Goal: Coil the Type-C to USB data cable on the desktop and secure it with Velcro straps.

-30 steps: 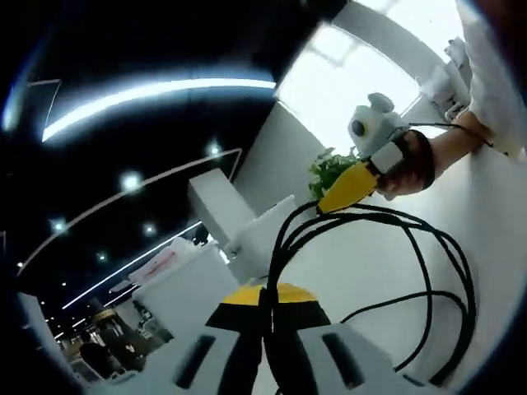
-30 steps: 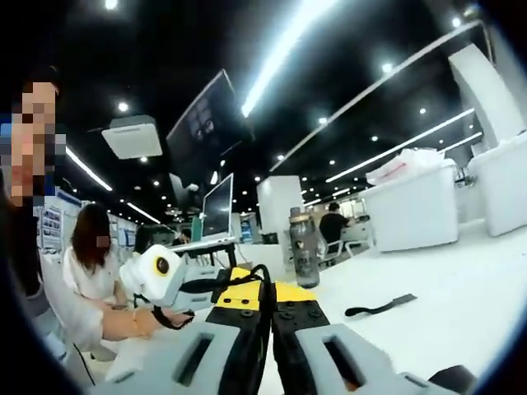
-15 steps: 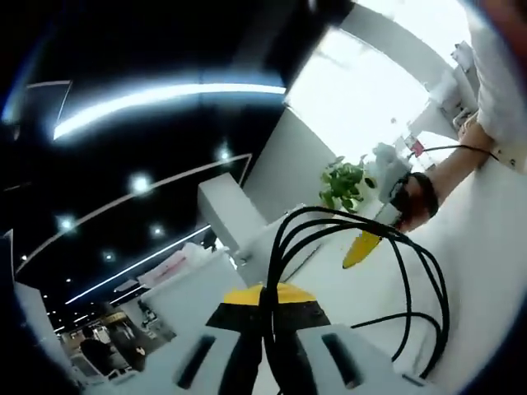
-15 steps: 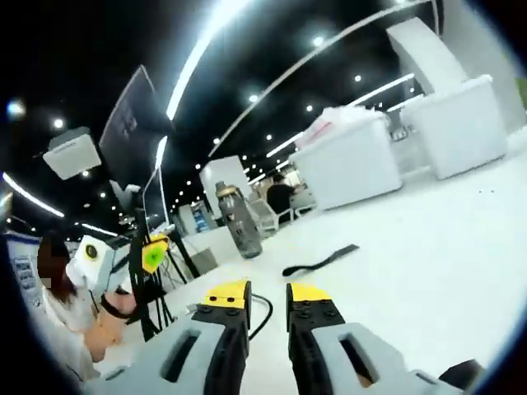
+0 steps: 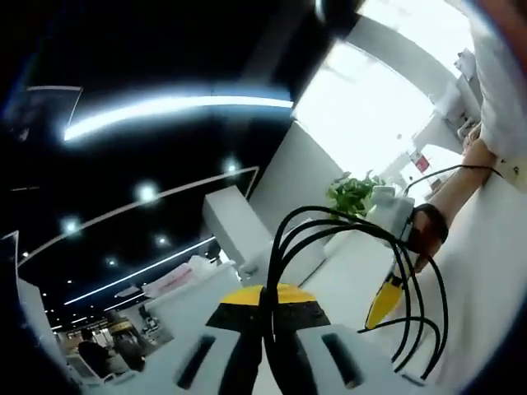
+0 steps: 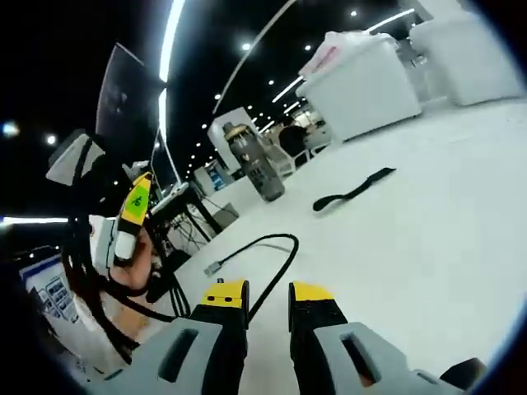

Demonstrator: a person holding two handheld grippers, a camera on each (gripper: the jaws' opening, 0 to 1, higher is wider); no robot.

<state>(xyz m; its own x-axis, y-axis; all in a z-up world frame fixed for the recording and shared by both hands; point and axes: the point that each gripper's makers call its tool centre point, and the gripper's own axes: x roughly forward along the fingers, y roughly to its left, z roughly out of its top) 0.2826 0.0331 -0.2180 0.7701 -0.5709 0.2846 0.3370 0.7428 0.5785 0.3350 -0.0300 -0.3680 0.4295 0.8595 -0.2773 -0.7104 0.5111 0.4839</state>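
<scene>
Several black loops of the data cable (image 5: 354,239) rise from between the left gripper (image 5: 265,306)'s yellow-tipped jaws, which are pinched together on the bundled strands. The loops arc up and right, then hang down on the far right, where the right gripper (image 5: 387,296) shows as a yellow tip pointing down beside them, with a hand (image 5: 424,234) behind it.

Right gripper (image 6: 268,295), own view: jaws parted by a narrow gap, nothing between them. Just beyond the tips the cable's free end (image 6: 216,267) lies on the white desktop (image 6: 412,247), a metal plug with a short black tail curving away from it. Farther off to the right, the Velcro strap (image 6: 354,189) lies flat, well apart from the plug. At left, the left gripper (image 6: 132,216) held up in a hand, dark loops hanging below it.

Step, as I judge: coiling nearly finished, one tail not yet gathered. Next move likely calls for taking the plug end and bringing it to the bundle, then fetching the strap.

Bottle (image 6: 251,164) stands far behind the plug. Small mark on the left gripper's yellow tip; too small to read. No other legible writing.
</scene>
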